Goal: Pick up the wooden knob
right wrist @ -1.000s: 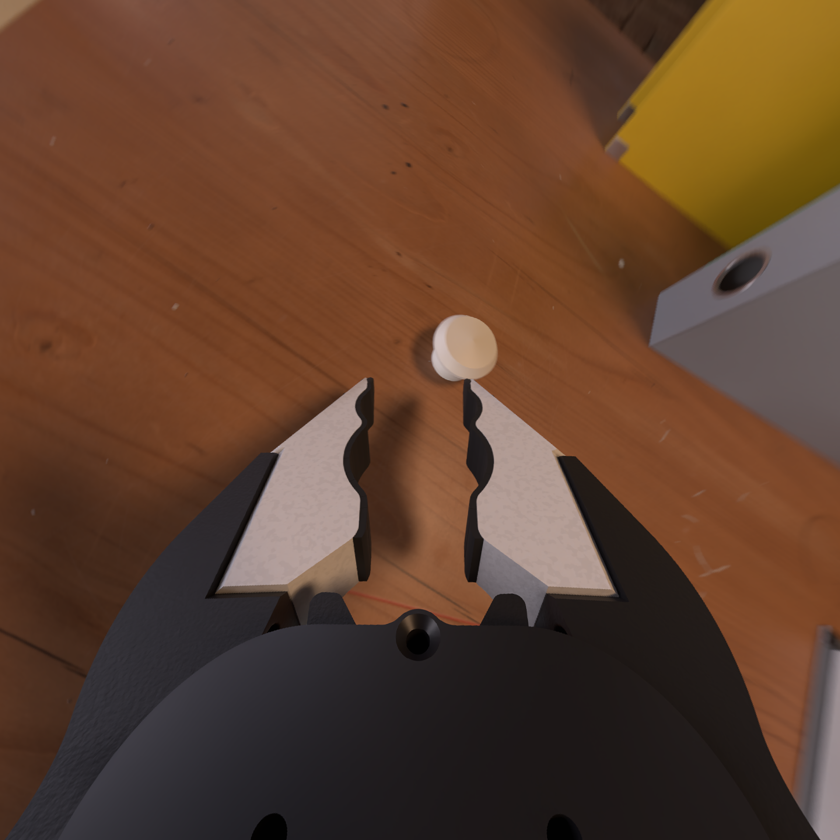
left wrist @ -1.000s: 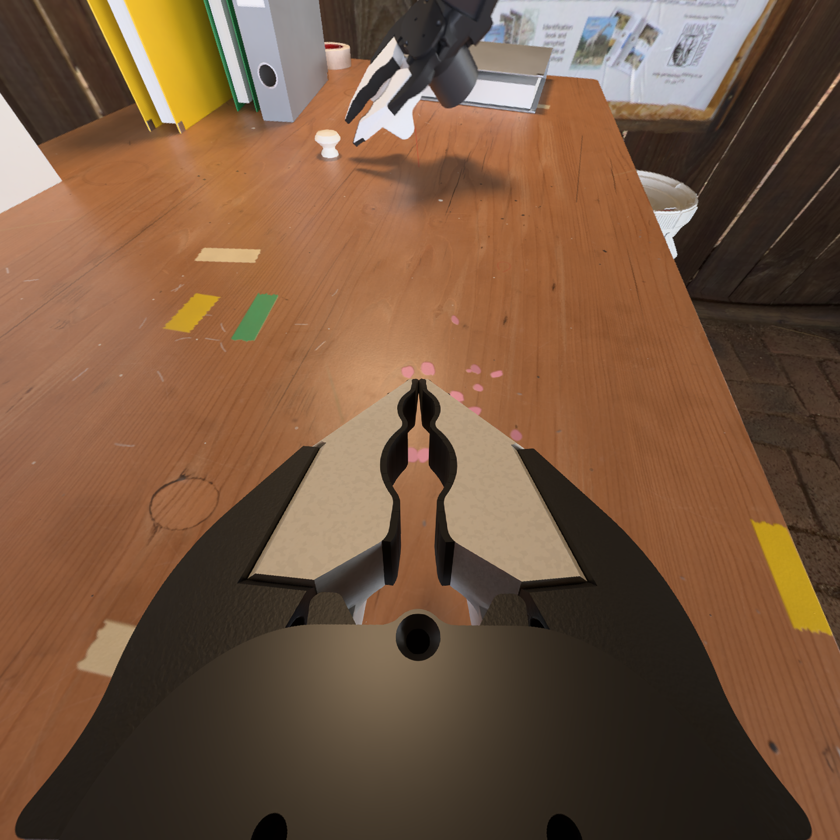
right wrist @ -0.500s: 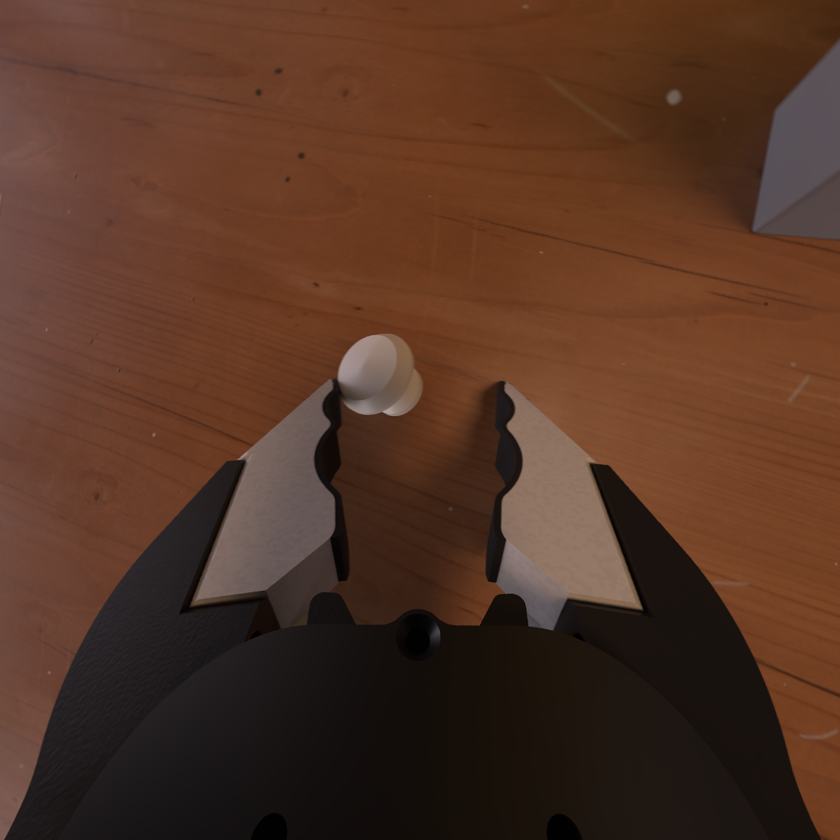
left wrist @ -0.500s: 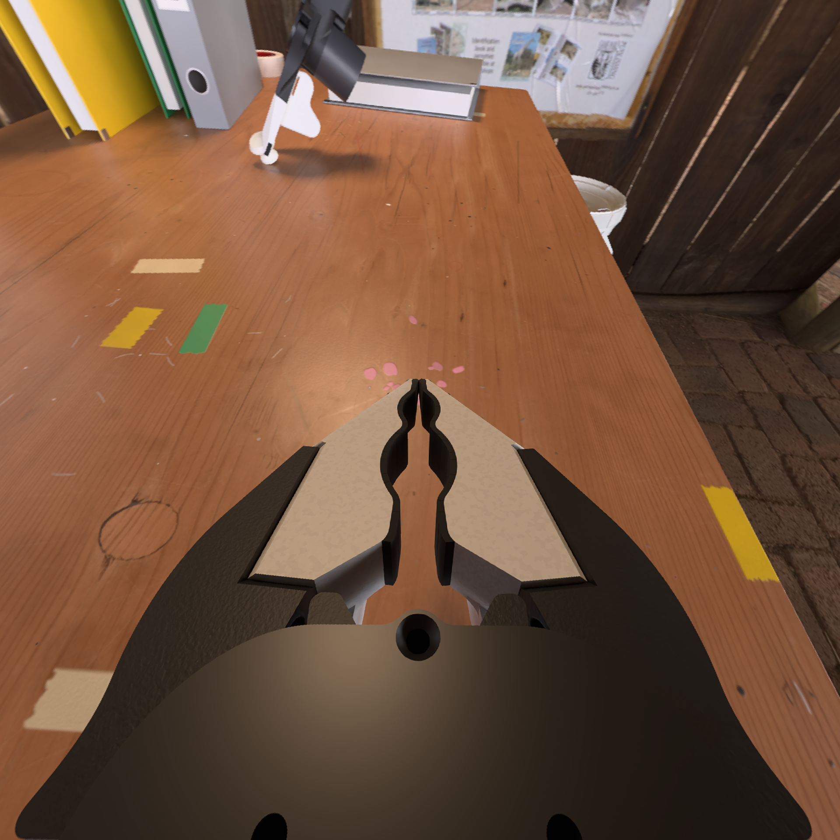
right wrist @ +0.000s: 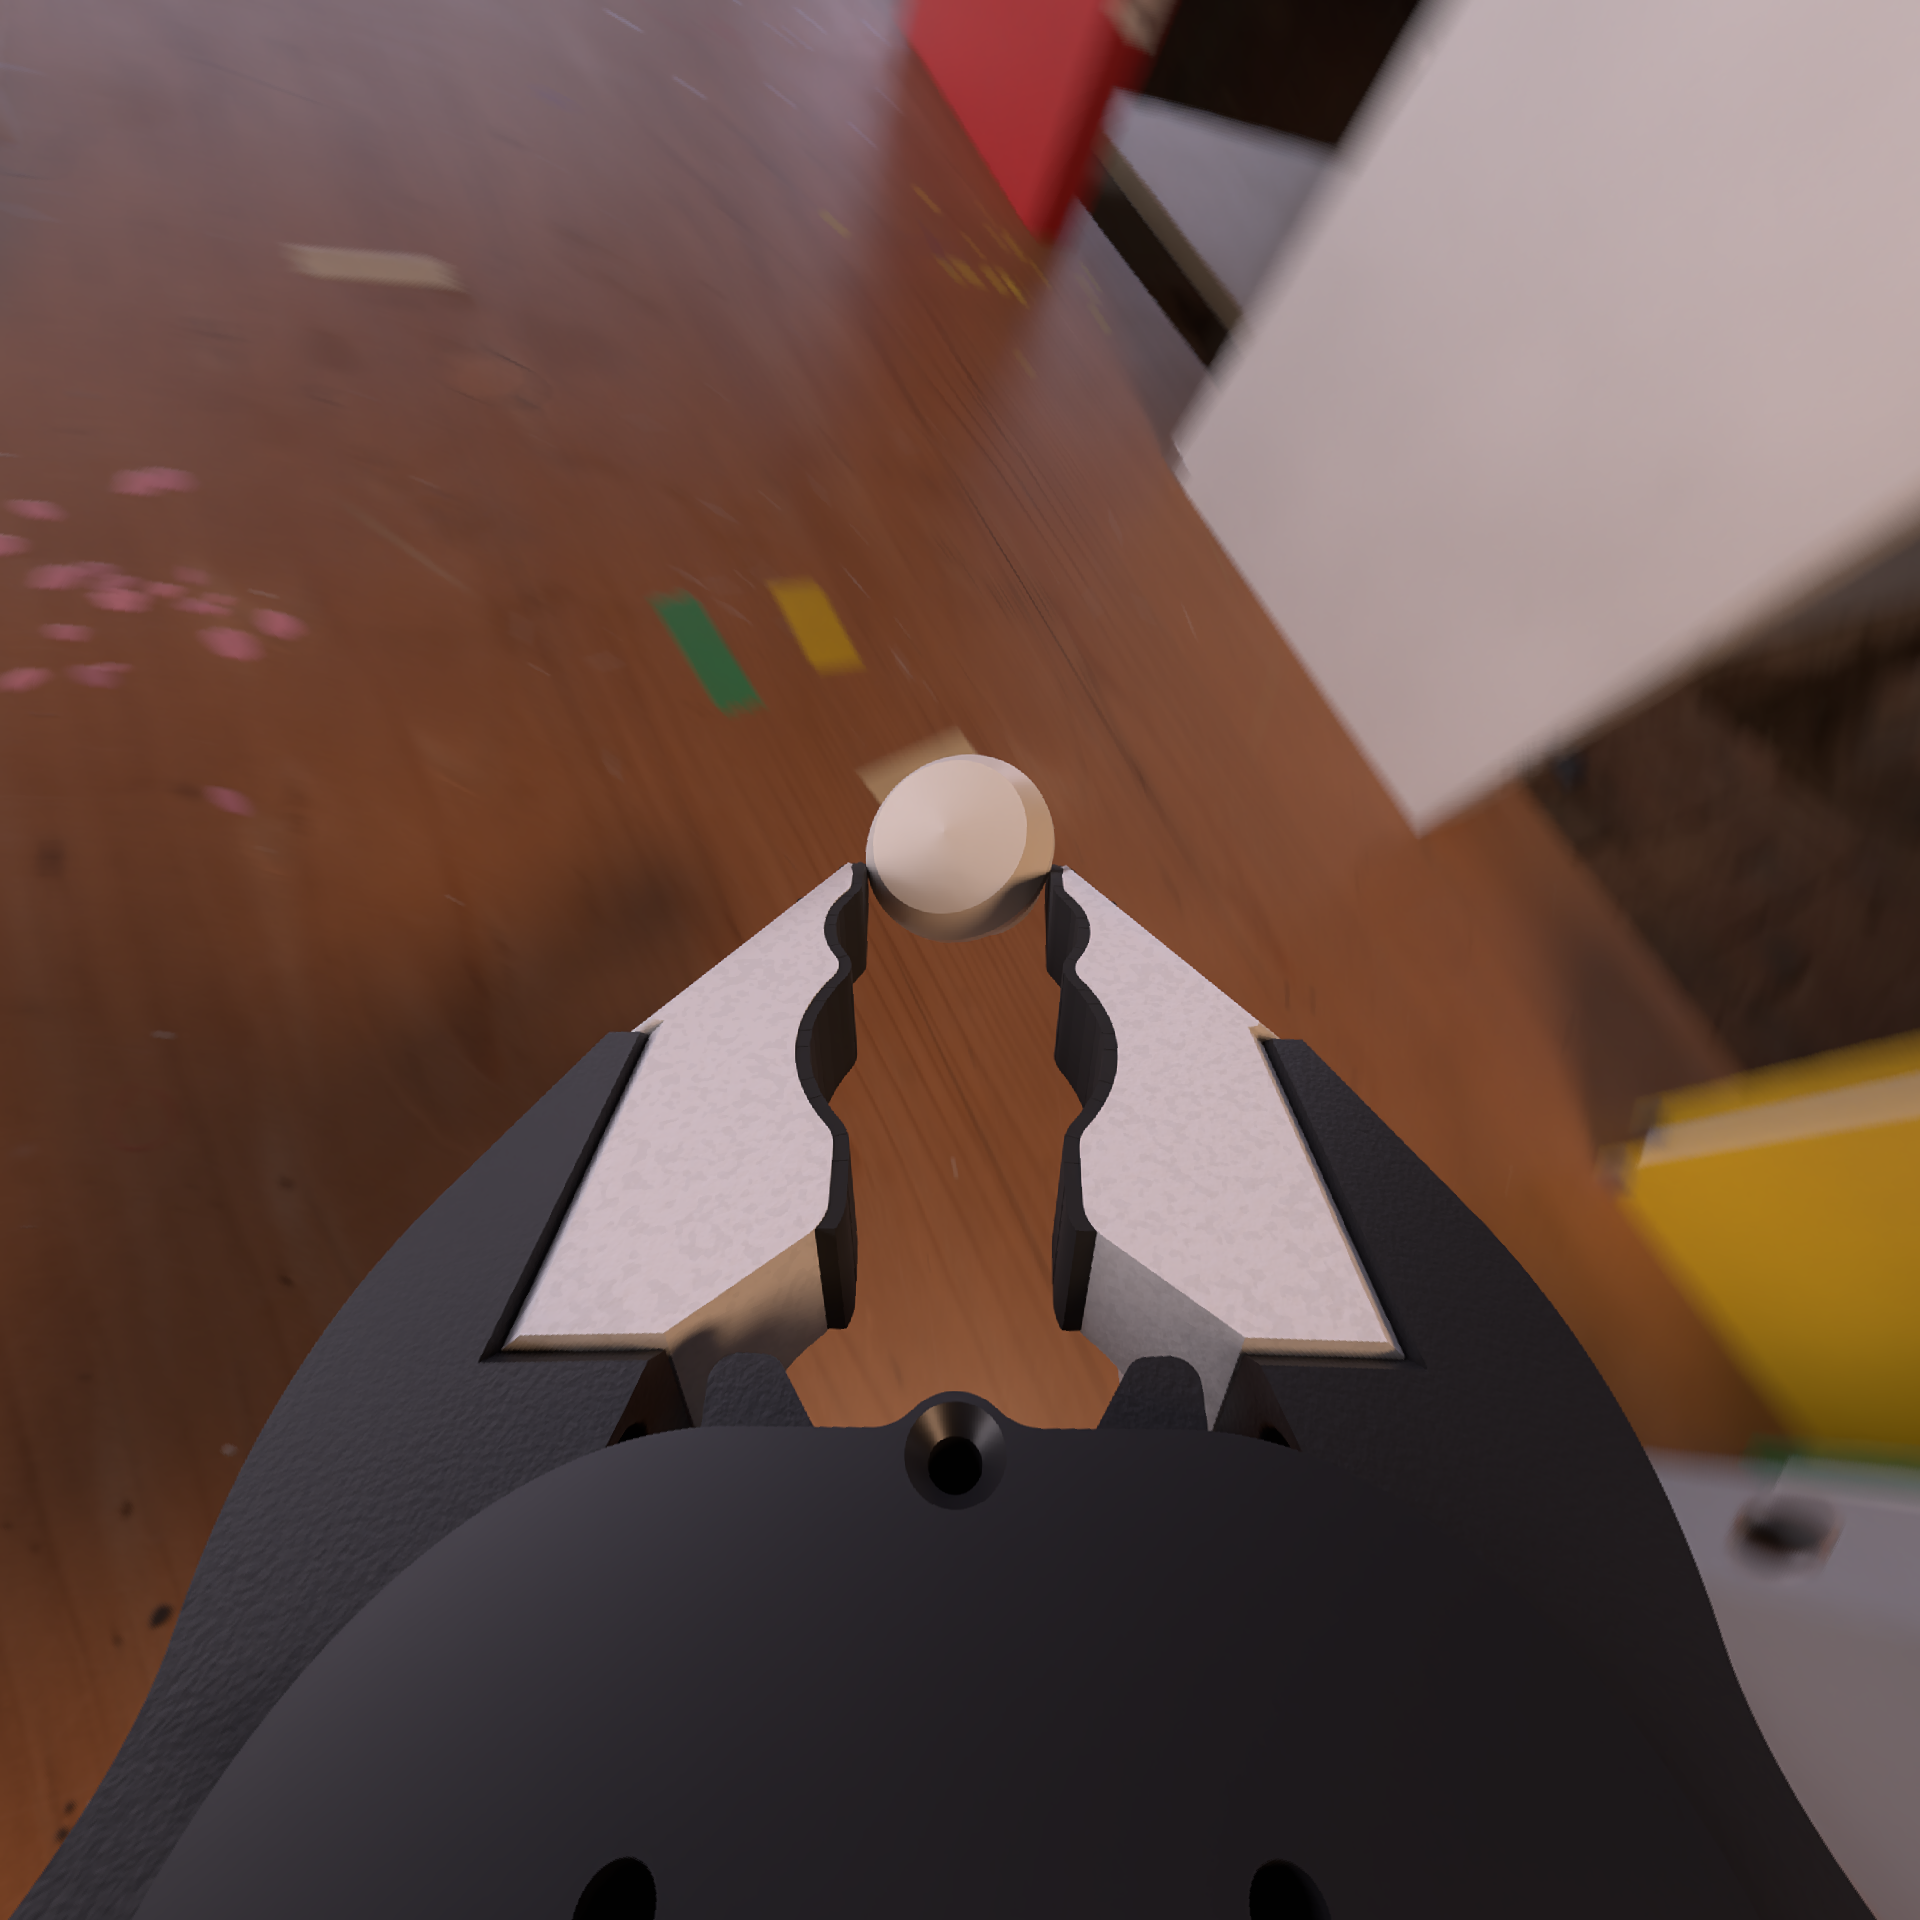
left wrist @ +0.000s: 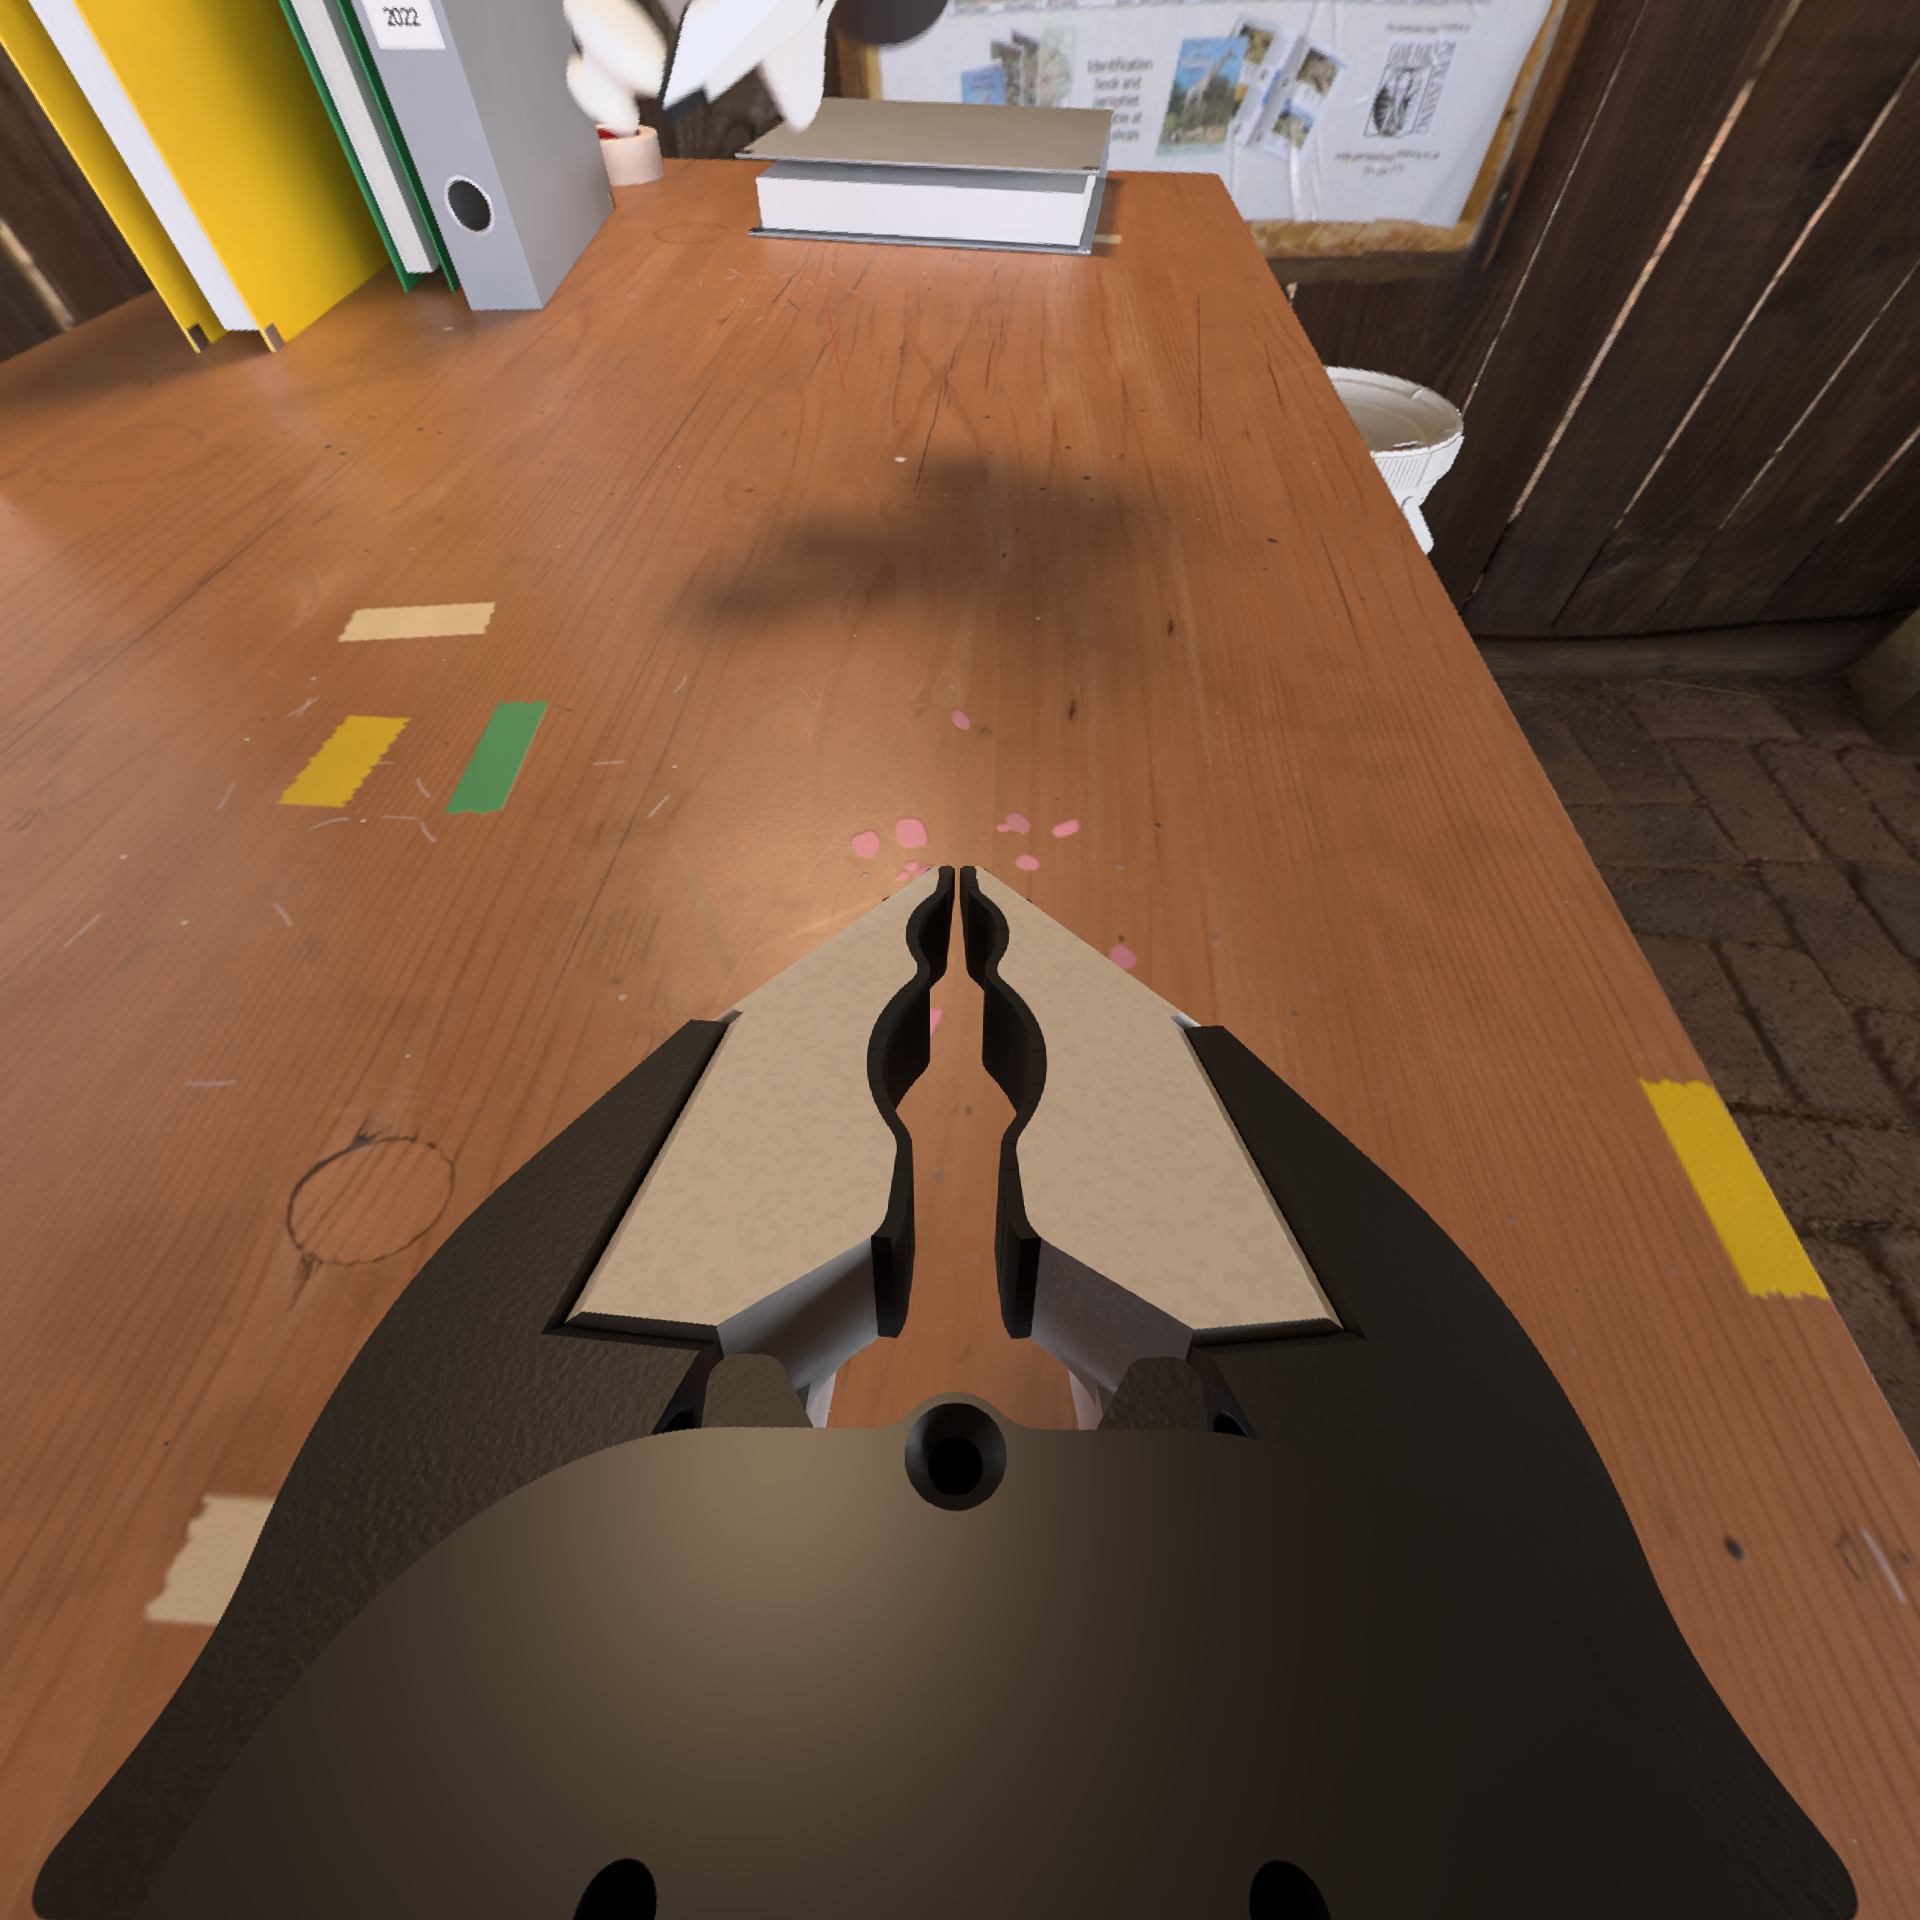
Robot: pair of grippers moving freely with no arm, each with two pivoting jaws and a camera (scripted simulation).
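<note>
The wooden knob (right wrist: 951,844) is pale cream and round. My right gripper (right wrist: 954,883) is shut on it at the fingertips and holds it well above the wooden table (right wrist: 416,935). In the left wrist view the right gripper (left wrist: 717,52) shows blurred at the top edge, high above the table, with the knob (left wrist: 613,57) at its tips. My left gripper (left wrist: 954,883) is shut and empty, low over the table (left wrist: 935,520) near some pink spots (left wrist: 909,831).
Yellow, green and grey binders (left wrist: 312,156) stand at the far left. A grey closed folder (left wrist: 925,177) and a tape roll (left wrist: 632,156) lie at the far end. Tape strips (left wrist: 499,756) mark the table. A white bucket (left wrist: 1397,426) stands beyond the right edge.
My right gripper has closed on the knob and lifted it off the table, swinging fast so its view blurs. My left gripper has stayed shut and shifted slightly.
</note>
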